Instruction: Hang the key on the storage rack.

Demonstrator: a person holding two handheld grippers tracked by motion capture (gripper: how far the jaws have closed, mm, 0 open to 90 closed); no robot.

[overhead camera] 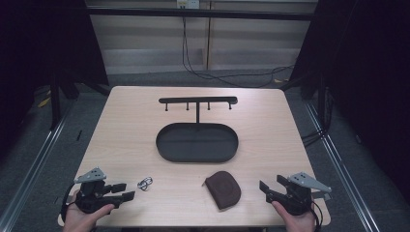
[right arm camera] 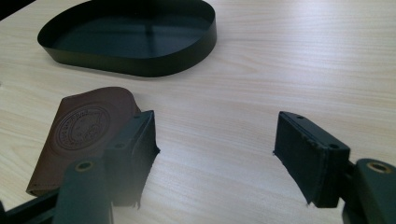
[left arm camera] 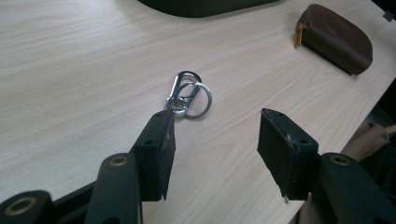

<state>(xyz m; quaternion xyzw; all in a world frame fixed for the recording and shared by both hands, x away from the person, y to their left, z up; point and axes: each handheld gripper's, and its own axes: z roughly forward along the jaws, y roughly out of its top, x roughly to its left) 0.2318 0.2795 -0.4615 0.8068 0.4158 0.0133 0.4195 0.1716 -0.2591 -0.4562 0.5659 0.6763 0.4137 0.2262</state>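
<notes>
Grippers are resting at the table's (overhead camera: 145,106) near corners: left gripper (overhead camera: 126,191) gaping wide beside the key ring (overhead camera: 144,182), right gripper (overhead camera: 267,189) gaping wide near the brown pouch (overhead camera: 223,189); black tray (overhead camera: 167,145) sitting centre.

Setting: a lab-type recording station. A light wood tabletop (overhead camera: 125,130) stands on grey carpet, flanked by metal floor rails (overhead camera: 34,159) at left and right of the frame. Black curtains (overhead camera: 372,72) enclose both sides. Cables (overhead camera: 217,75) trail from the plain rear wall panels at upper centre.
</notes>
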